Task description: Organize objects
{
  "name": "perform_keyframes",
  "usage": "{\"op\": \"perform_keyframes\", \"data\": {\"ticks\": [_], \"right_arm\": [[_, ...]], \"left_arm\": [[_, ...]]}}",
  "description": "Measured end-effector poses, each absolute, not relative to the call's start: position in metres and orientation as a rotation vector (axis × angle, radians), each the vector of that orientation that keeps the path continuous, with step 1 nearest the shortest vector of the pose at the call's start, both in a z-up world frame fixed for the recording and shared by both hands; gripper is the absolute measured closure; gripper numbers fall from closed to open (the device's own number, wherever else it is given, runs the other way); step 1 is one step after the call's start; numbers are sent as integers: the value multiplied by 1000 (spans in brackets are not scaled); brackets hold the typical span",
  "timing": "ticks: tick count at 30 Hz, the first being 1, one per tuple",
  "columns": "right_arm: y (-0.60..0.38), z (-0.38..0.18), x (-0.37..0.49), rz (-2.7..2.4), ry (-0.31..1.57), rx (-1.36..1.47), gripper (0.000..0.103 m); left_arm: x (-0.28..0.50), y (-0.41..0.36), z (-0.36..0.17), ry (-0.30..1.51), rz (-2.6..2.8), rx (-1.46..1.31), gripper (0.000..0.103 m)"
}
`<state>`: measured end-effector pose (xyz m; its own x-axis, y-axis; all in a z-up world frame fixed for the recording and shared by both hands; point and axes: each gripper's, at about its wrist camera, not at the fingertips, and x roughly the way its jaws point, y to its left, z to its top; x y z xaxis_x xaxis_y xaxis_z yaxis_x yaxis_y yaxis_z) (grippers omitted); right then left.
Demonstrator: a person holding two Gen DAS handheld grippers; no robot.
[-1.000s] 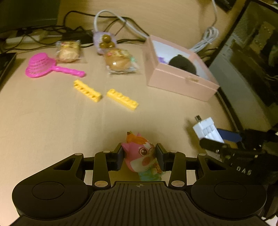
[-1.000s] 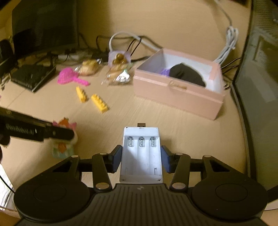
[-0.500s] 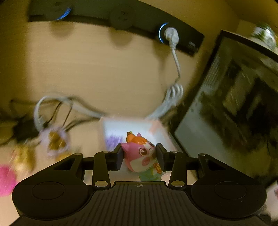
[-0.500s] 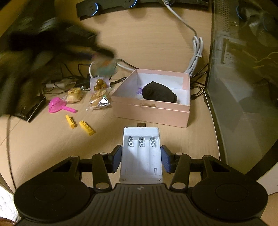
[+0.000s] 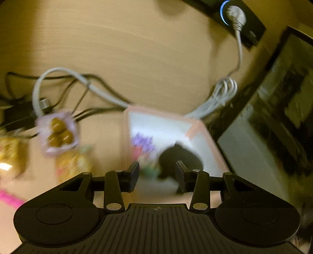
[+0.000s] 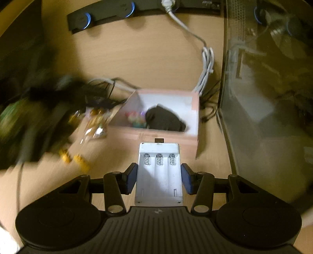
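Note:
My left gripper [image 5: 157, 168] hovers over the near-left corner of the pink box [image 5: 197, 127], its jaws apart with nothing pressed between the pads. The pink owl toy [image 5: 145, 162] shows as a blur beyond them, inside the box beside a black object [image 5: 182, 156]. In the right wrist view the toy [image 6: 136, 118] lies in the box [image 6: 168, 92] left of the black object [image 6: 164, 119]. My right gripper [image 6: 158, 170] is shut on a white battery case [image 6: 159, 172], held just before the box's front wall. The left gripper [image 6: 39, 109] is a dark blur at the left.
Snack packets [image 5: 58, 133] and grey cables [image 5: 221, 95] lie left of and behind the box. Yellow bricks [image 6: 76, 158] sit on the desk at the left. A glass-sided computer case [image 6: 264, 97] walls the right side. A black power strip [image 6: 137, 7] runs along the back.
The owl toy has left the left gripper's jaws and now lies in the pink box. The right gripper has risen and come nearer the box with the battery case.

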<state>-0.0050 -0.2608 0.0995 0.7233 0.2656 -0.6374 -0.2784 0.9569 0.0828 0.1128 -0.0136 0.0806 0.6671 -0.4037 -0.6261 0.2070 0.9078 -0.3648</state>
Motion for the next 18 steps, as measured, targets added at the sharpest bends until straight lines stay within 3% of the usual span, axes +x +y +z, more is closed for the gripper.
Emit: {"op": "perform_keyframes", "data": {"ticks": [10,12,14,18], "right_arm": [[-202,137,134,153,527,-253,56],[-194,132,162,149,550,-270,50],[-191,126,180,125,582,-261,36],[-188,118,168,182,628,-186,25]], "left_arm": [[6,69,53,878,-230,-361,59],[-6,84,46,894,-189,-388,59],[-14,100,42,903,-146,-411,59],[-21,122,37,921,-82,-421,59]]}}
